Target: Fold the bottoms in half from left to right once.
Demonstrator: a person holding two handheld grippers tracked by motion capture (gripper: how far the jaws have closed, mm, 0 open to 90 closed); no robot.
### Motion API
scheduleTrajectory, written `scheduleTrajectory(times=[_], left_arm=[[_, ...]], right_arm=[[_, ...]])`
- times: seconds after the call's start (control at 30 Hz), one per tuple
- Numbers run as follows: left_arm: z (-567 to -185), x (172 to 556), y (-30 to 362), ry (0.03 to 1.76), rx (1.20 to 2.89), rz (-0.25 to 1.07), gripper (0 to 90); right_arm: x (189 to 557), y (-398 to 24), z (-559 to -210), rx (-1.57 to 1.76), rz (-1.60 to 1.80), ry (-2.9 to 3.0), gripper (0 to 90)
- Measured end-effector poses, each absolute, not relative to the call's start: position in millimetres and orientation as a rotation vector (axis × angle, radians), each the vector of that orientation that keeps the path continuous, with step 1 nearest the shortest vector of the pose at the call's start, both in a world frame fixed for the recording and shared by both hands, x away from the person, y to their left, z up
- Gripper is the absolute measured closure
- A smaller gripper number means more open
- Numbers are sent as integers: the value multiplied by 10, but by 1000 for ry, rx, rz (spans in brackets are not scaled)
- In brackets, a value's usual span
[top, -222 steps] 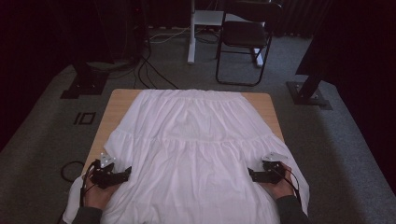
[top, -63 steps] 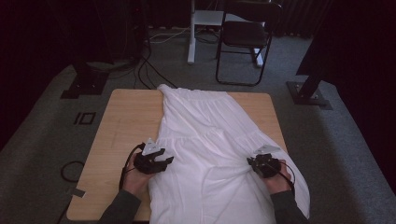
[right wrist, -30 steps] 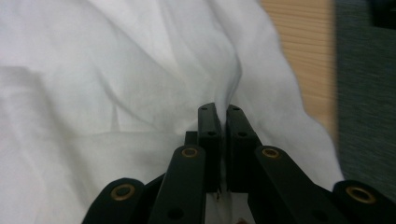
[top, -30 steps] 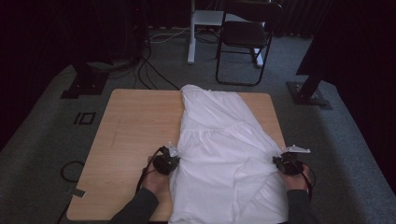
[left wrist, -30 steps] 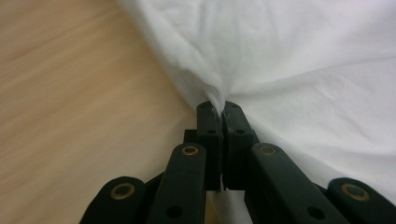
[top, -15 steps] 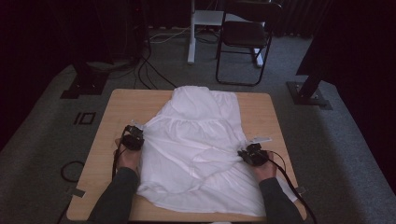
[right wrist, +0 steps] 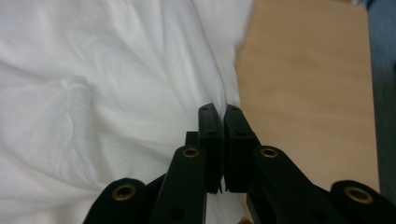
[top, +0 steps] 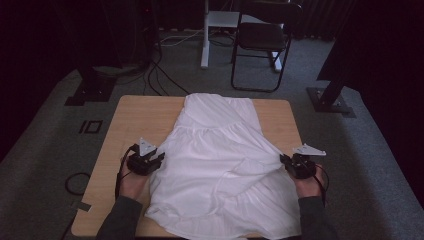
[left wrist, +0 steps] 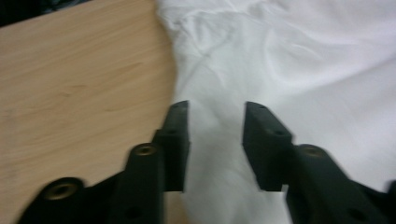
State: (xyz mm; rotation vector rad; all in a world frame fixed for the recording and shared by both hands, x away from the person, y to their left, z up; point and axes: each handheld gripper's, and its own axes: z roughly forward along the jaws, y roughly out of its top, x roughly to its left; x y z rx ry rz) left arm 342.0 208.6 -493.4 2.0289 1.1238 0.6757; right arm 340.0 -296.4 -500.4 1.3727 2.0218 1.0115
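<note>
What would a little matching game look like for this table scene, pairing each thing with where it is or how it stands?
Things:
1. left claw
2. right claw
3. white dress
4. black chair

States or places:
A. on the grey floor beyond the table's far edge
B. spread over the wooden table
C. jaws apart, cloth between them but not pressed
D. jaws pinched together on the cloth's edge

Right pairs: 1-C, 2-D, 3-B, 4-A.

The left claw's jaws have just been opening.
</note>
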Motion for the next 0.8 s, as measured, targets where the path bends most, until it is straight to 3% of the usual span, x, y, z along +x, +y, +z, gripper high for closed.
scheduleTrajectory(times=[0.1, 0.13, 0.17, 0.23, 0.37, 0.47, 0.53, 0.63, 0.8], left_arm=[[-4952, 3367, 2062, 1112, 2045, 673, 546], [-4982, 3317, 2040, 1100, 2064, 671, 546], [-5000, 3293, 2032, 1098, 2068, 671, 522], [-5050, 3254, 2011, 1106, 2077, 653, 504], [-5145, 3102, 1989, 1094, 2078, 594, 473], [-5225, 2986, 1961, 1081, 2094, 548, 453], [-5225, 2986, 1961, 1081, 2094, 548, 446], [-5510, 2884, 1819, 1067, 2234, 512, 459], [-5531, 3026, 1819, 1090, 2187, 517, 509]], right_arm=[[3450, -2978, -5174, 1422, 916, 2072, 849], [3454, -2965, -5222, 1427, 885, 2077, 816], [3431, -2917, -5254, 1426, 891, 2059, 704], [3386, -2842, -5182, 1378, 953, 2041, 617], [3341, -2560, -5075, 1279, 1159, 2152, 508], [3388, -2364, -5179, 1246, 1101, 2244, 469], [3403, -2299, -5248, 1238, 1054, 2280, 469], [3439, -2172, -5516, 1244, 917, 2356, 531], [3524, -2137, -5531, 1228, 916, 2336, 627]])
